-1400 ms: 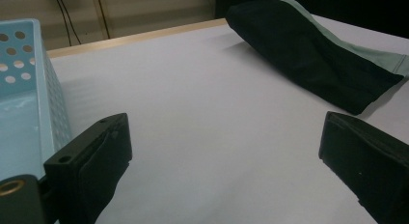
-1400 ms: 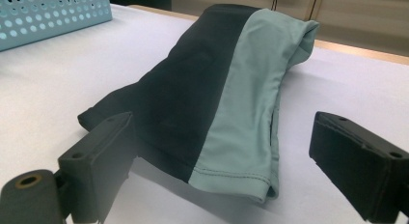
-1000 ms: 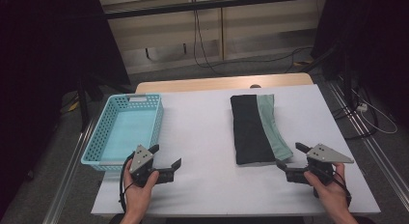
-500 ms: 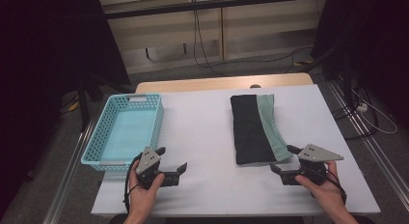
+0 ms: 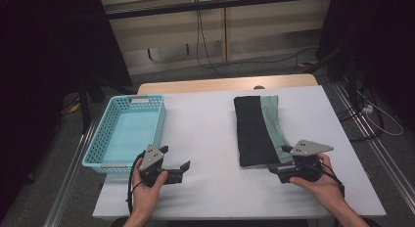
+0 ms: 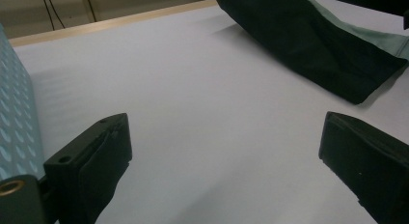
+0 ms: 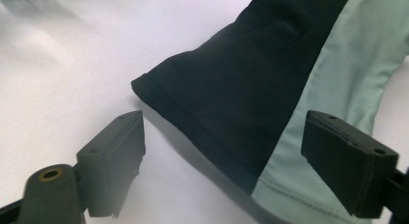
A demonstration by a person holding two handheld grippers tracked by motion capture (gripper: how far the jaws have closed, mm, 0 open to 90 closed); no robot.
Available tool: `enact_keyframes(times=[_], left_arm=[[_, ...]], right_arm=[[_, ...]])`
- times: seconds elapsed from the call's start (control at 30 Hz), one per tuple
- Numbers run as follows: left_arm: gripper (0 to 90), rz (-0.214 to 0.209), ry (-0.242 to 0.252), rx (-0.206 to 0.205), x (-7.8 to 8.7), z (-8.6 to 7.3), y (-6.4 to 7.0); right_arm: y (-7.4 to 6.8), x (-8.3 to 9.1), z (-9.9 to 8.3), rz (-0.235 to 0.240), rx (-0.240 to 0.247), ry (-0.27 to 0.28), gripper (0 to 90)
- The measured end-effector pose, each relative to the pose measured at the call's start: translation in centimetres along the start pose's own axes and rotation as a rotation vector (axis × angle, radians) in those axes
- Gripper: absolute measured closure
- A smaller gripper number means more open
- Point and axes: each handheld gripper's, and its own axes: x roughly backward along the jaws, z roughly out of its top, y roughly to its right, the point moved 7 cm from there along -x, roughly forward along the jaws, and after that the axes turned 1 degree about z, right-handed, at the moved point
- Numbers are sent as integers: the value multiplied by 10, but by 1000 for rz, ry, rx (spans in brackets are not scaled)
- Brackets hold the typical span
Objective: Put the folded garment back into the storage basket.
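Black-and-green folded cloth point(image 7: 270, 84) is lying flat on the desk point(image 5: 210, 134), its near corner sitting between the right gripper point(image 7: 224, 161)'s wide-open, empty fingers point(image 7: 113, 156); left gripper point(image 6: 226, 161) is likewise gaping empty.

right gripper point(image 7: 222, 161): jaws wide apart | folded black-and-green cloth point(image 7: 251, 79) corner between them | white table point(image 7: 62, 74)

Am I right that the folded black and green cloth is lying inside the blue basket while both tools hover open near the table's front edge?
Not quite. The folded black and green cloth lies flat on the white table, well to the right of the blue basket, which holds nothing, as the high view shows. The rest stands: the left tool and right tool are both open near the front edge.
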Motion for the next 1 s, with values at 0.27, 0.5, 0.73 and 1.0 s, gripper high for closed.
enact_keyframes(times=[0.27, 0.5, 0.73, 1.0], left_arm=[[45, 4, -6, -14, 1, -2, 0], [45, 2, -16, -22, 0, -3, 0], [45, 1, -15, -27, 0, -4, 0], [44, -5, -14, -3, 0, -5, -2]], right_arm=[[3, -12, 8, 56, 27, -90, 241], [5, -19, 16, 74, 78, -127, 256], [1, -35, 7, 102, 133, -189, 256], [0, -38, 4, 101, 177, -206, 334]])
